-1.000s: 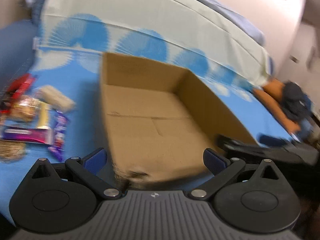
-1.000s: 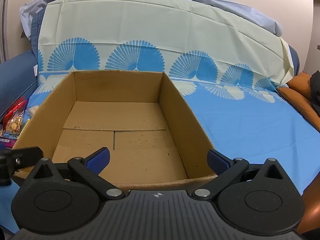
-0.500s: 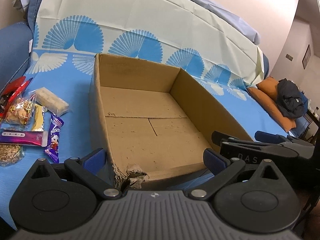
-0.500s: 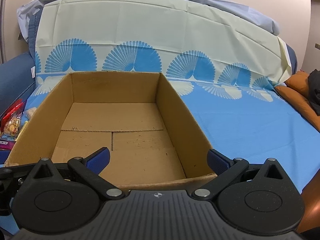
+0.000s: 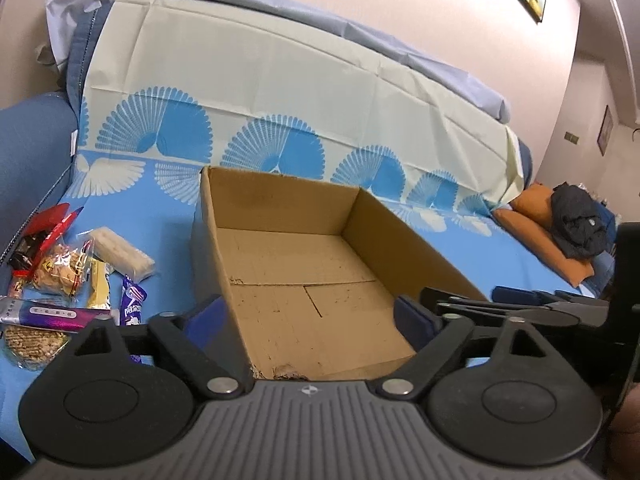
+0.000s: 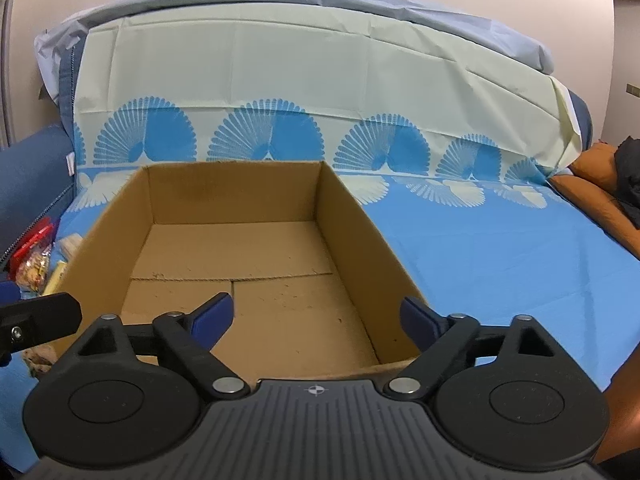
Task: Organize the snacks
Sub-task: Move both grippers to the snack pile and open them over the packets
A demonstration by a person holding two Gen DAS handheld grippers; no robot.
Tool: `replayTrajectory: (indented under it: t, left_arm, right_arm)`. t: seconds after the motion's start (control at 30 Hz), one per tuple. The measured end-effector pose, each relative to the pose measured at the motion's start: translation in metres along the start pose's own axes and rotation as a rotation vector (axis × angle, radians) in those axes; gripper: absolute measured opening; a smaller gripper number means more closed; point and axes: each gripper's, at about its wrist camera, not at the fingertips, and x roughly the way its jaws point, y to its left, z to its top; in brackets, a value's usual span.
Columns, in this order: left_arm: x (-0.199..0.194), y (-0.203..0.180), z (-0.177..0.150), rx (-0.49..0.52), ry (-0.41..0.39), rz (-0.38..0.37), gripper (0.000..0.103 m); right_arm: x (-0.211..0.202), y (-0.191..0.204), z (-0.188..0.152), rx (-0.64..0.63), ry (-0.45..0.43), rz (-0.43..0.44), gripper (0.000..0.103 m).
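The open brown cardboard box (image 5: 304,276) sits empty on the blue fan-patterned cloth (image 6: 500,248), its long axis running away from both grippers toward the draped backrest. The heap of wrapped snacks (image 5: 68,280) lies on the cloth just left of the box's left wall, so it falls to the left of the left gripper (image 5: 312,316), which is clearly the nearer of the two. The right gripper (image 6: 316,316) points straight into the box, well apart from the heap. Both sets of blue-padded jaws stand wide but are closing a little, with nothing between them but air. I'd expect the left one to swing leftward for a first packet.
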Motion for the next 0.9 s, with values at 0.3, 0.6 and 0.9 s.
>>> replayTrajectory:
  t: [0.3, 0.6, 0.9]
  left_arm:
    - [-0.021, 0.006, 0.003, -0.006, -0.017, -0.062, 0.031]
    - [-0.035, 0.042, 0.035, 0.053, -0.03, 0.005, 0.013]
    - [-0.027, 0.137, 0.015, 0.038, -0.077, 0.189, 0.009]
  right_arm:
    - [-0.012, 0.018, 0.002, -0.008, -0.053, 0.049, 0.085]
    - [-0.025, 0.042, 0.014, 0.027, -0.132, 0.097, 0.08]
    - [-0.025, 0.097, 0.022, -0.028, -0.151, 0.219, 0.081]
